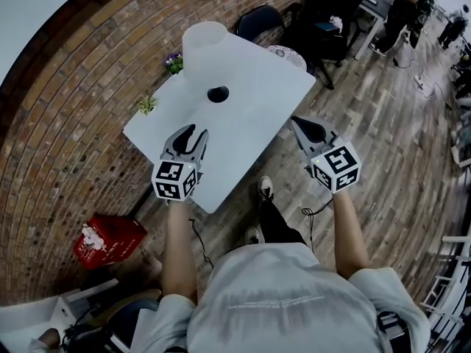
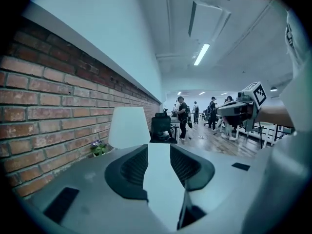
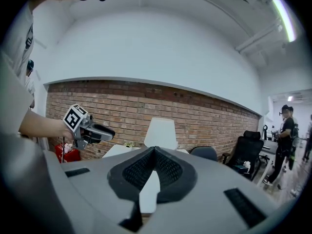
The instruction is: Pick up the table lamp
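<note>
The white table lamp (image 1: 204,46) stands at the counter's (image 1: 254,134) far end, well apart from both tools. The left tool (image 1: 193,133) is open and empty, probably prepared for the lamp; the right tool (image 1: 300,126) is closed, empty.

Open tabletop (image 1: 250,127) before the table lamp (image 1: 204,46), brick wall (image 1: 66,109) close at left, dark disc (image 1: 218,93), perhaps its base, below

Pale grey short-sleeved T-shirt (image 1: 280,300), faint print line across back, dark trousers (image 1: 276,223), white-trimmed shoes (image 1: 265,188) at 12 o'clock of torso, grey-bodied left gripper (image 1: 193,132) and right gripper (image 1: 296,122), black ribbed pads (image 2: 134,167), white cubes (image 1: 176,180) bearing black square markers, thin black cable (image 1: 313,210).
</note>
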A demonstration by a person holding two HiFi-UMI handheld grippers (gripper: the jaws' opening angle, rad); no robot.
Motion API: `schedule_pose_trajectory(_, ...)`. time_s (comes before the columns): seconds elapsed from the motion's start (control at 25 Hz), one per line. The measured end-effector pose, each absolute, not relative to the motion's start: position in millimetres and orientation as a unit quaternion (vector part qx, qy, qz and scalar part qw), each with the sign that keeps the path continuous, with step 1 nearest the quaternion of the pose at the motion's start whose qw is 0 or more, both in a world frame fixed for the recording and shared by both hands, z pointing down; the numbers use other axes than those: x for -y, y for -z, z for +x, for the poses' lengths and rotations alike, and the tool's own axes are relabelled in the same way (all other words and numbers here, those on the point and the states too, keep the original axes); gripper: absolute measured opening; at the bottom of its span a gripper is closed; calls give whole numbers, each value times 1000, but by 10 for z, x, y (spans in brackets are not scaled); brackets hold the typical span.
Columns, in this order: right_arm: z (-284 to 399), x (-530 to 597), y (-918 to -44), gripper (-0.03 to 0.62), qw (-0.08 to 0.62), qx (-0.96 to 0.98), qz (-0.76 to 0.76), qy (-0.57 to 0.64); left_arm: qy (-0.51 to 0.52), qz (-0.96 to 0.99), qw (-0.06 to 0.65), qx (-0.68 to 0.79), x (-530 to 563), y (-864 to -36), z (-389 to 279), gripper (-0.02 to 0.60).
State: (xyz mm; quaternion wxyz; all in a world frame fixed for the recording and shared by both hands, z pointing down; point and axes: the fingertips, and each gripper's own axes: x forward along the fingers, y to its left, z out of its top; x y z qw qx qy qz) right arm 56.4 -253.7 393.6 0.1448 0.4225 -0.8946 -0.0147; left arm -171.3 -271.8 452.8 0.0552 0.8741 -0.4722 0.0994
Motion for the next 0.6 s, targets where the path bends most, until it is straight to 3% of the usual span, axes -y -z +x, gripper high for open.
schedule_pose_trajectory(0.6,589,3959,-4299,0,148,897,416,-10,-155,861,89,476,4008,-5264,-1583,146)
